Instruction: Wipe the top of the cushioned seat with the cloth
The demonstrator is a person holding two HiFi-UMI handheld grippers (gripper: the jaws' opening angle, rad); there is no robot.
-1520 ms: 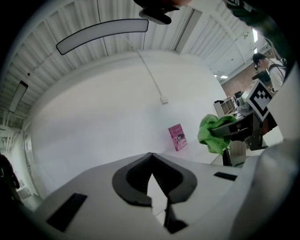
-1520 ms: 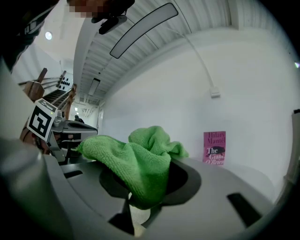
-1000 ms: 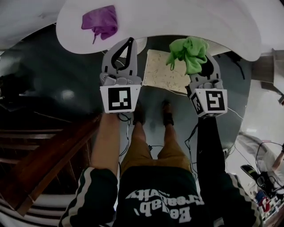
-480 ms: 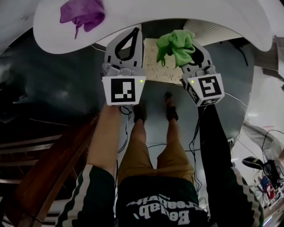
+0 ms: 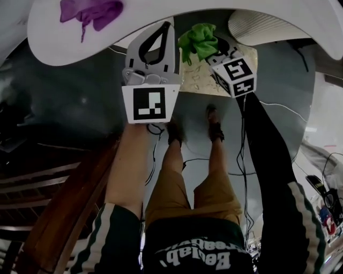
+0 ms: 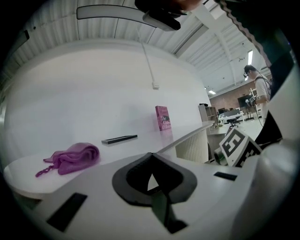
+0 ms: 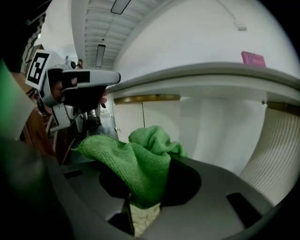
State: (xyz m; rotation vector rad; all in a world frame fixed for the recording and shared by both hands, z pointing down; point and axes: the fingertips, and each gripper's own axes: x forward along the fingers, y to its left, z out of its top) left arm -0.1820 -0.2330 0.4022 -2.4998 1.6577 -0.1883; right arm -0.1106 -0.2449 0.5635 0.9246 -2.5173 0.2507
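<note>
A bunched green cloth (image 5: 198, 38) hangs from my right gripper (image 5: 208, 47), whose jaws are shut on it. In the right gripper view the cloth (image 7: 140, 161) drapes over the jaws, with a strip of the cream speckled cushioned seat (image 7: 144, 214) showing beneath. In the head view the seat (image 5: 199, 84) lies on the floor below both grippers, partly hidden by them. My left gripper (image 5: 165, 27) hovers beside the right one, its jaws shut with nothing between them. Its tips (image 6: 150, 157) point at the white table.
A white curved table (image 5: 225, 13) spans the top, holding a purple cloth (image 5: 88, 10), a pink book (image 6: 162, 117) and a flat black bar (image 6: 119, 139). A ribbed white column (image 5: 262, 27) stands under it. Dark wooden furniture (image 5: 64, 208) is at lower left; cables cross the floor.
Both grippers have moved forward toward the table. The right gripper has swung left with the green cloth, closer to the left gripper and over the seat.
</note>
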